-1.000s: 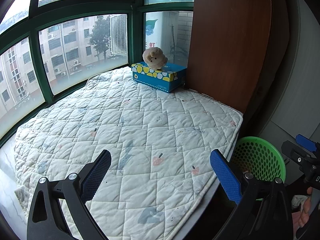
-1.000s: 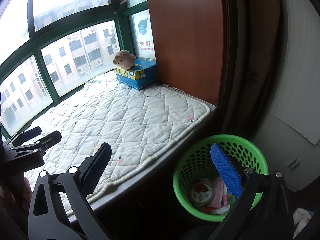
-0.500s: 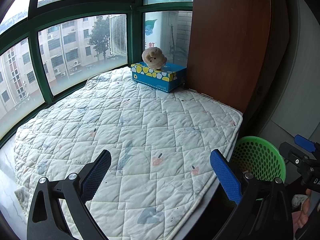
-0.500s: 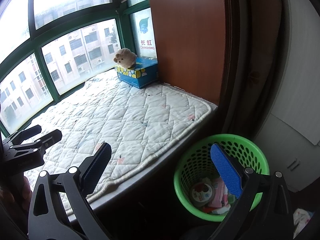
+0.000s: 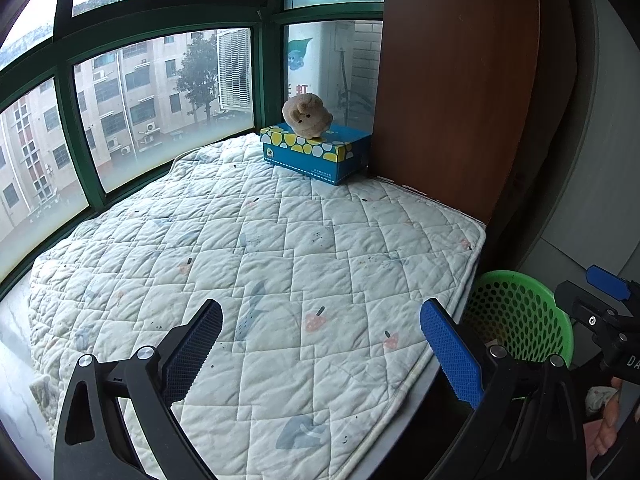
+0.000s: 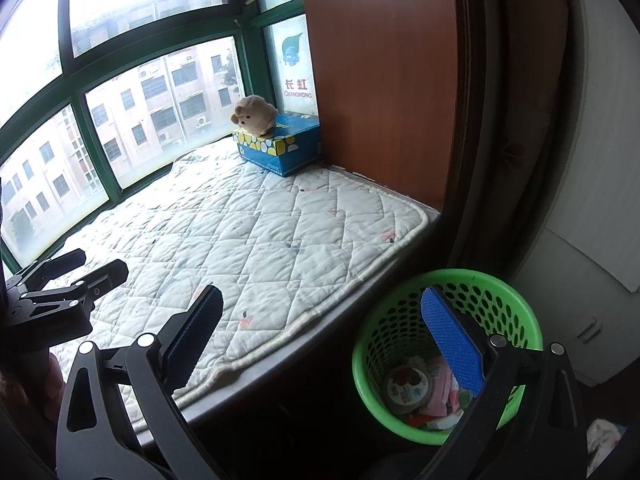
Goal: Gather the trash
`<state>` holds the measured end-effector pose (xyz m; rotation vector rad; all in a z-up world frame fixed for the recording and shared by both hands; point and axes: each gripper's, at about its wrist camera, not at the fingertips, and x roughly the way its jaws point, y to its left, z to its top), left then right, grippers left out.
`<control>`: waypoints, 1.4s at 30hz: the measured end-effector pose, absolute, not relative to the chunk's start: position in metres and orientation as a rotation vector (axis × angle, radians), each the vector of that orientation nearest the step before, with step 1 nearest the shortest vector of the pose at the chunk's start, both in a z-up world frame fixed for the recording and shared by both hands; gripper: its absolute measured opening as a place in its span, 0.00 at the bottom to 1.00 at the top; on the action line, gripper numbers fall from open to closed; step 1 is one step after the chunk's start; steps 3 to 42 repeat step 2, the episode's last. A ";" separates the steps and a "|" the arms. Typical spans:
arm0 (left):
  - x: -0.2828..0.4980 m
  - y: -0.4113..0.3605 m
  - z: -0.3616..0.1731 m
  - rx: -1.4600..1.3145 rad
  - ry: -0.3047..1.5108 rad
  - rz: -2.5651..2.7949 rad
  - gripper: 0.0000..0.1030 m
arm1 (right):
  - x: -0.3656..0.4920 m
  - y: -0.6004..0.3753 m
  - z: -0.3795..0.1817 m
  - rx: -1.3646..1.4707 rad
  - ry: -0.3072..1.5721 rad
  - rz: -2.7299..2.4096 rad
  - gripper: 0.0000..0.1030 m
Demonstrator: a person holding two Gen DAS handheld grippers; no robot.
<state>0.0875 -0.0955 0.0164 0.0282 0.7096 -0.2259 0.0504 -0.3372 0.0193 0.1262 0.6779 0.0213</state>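
Lying in the basket (image 6: 516, 300) under the right tongs (image 6: 324, 340): trash (image 6: 424, 392)

The left wrist view looks from above the near edge of the quilted window-seat mattress (image 5: 280, 248), facing its far corner, where a tissue box (image 5: 316, 152) stands against the wood panel (image 5: 452, 80). Its own fingers (image 5: 192, 348) frame the bottom, close to the lens. The right wrist view sits further right and back, off the mattress's right edge, looking down into the green wastebasket (image 6: 516, 312) nearby. Both views share the mattress, tissue box, plush toy (image 5: 306, 114), windows and wastebasket, and each catches the other gripper at its side edge.
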 end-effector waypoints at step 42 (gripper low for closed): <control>0.088 -0.094 0.016 0.029 0.709 -0.223 0.93 | 0.052 -0.336 0.019 0.121 0.678 0.023 0.96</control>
